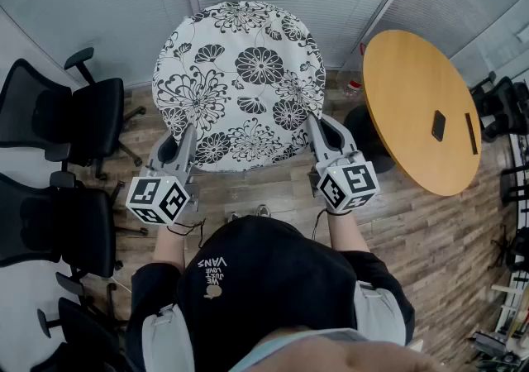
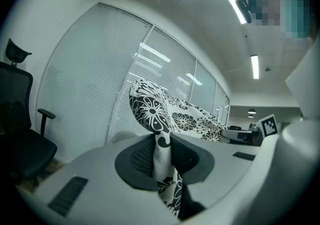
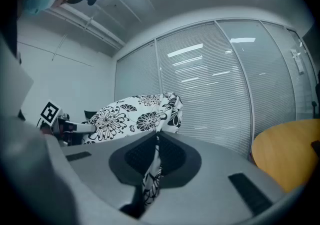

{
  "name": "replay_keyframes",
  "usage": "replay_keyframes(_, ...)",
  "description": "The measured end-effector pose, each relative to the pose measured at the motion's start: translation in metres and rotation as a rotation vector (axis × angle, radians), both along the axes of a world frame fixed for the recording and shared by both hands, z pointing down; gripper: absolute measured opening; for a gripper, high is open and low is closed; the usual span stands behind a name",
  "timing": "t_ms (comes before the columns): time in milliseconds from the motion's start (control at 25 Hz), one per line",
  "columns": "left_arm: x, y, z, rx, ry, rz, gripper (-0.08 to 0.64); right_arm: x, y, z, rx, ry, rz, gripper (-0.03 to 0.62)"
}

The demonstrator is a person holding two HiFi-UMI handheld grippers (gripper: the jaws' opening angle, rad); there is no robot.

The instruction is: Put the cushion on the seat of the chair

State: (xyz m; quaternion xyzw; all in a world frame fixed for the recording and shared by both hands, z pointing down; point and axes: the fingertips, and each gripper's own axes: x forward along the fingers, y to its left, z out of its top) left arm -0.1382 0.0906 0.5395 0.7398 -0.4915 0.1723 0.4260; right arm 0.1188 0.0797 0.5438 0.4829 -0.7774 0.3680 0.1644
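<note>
Left claw point(image 1: 185, 137), right claw point(image 1: 319, 127) — both pinch cushion point(image 1: 240, 73).

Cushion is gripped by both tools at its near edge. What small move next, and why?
Probably carry the round black-and-white floral fabric cushion leftward toward the nearest black office chair, with both tools shut. The left tool and right tool each pinch its near edge, so the hold looks secure, and the chair's seat stands off to its left.

The person wears a black top point(image 1: 273, 279) with pale lettering and light grey sleeves point(image 1: 378, 312). The grey left gripper point(image 1: 178, 139) and grey right gripper point(image 1: 325, 128) each carry a black-and-white marker cube point(image 1: 157, 199) and trail thin black cables point(image 1: 193, 228).
</note>
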Motion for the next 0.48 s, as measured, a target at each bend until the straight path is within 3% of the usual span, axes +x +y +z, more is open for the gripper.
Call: replay_keyframes(480, -0.0012, -0.0027, 0.0031, -0.009, -0.003, -0.005, 0.061, -0.0014, -0.0038, 0.0019, -0.002, -0.004, -0.003, 0.017)
